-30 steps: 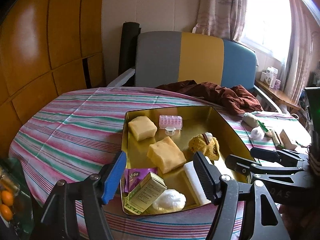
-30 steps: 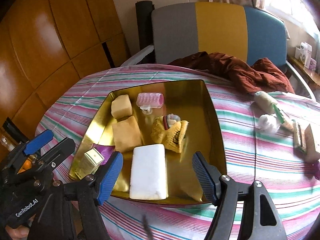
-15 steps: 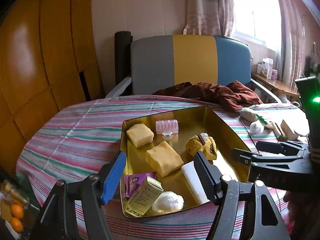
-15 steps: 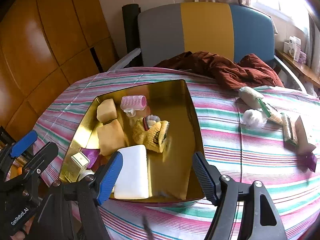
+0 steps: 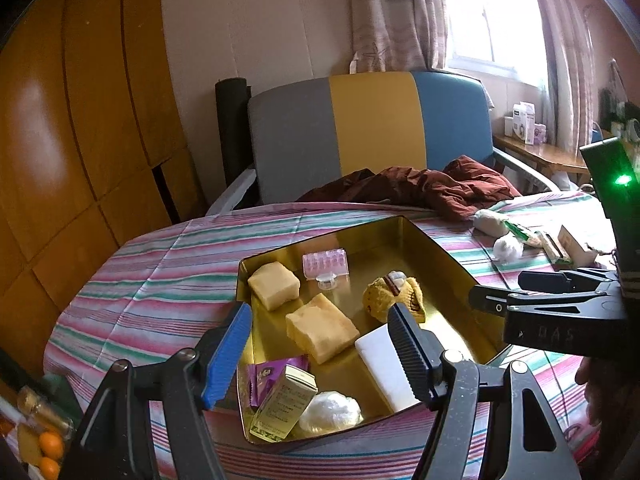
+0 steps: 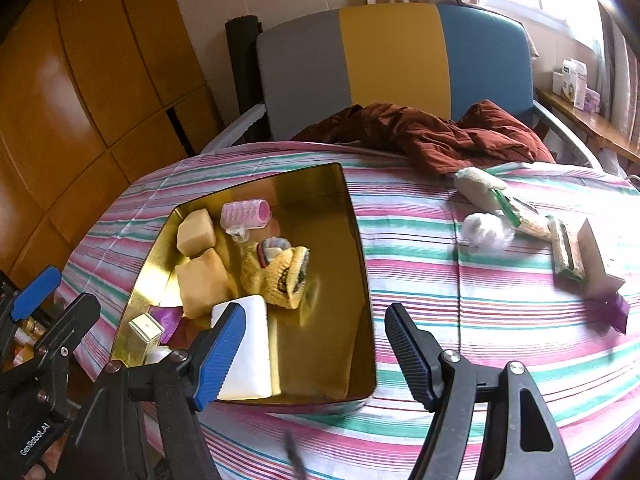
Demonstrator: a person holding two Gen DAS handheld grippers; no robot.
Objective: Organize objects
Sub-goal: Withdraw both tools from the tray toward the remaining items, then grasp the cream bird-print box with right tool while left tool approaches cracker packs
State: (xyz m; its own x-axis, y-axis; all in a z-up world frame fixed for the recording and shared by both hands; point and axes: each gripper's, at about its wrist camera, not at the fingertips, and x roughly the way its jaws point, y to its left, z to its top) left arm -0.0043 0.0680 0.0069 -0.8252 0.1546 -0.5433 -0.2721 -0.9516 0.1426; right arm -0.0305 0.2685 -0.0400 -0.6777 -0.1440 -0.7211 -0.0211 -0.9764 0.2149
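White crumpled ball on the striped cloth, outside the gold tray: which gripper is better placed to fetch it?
Probably the right gripper: open, empty, and nearer the white crumpled ball; the left gripper stands over the gold tray.

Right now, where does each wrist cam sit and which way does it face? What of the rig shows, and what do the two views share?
Left wrist: on the left gripper, angled down at the gold tray from its near-left corner; own open jaws in view, right gripper at right edge.
Right wrist: on the right gripper, looking down over the tray's near edge and striped cloth; own open jaws, left gripper at left edge.
Shared: tray, white block, chair.
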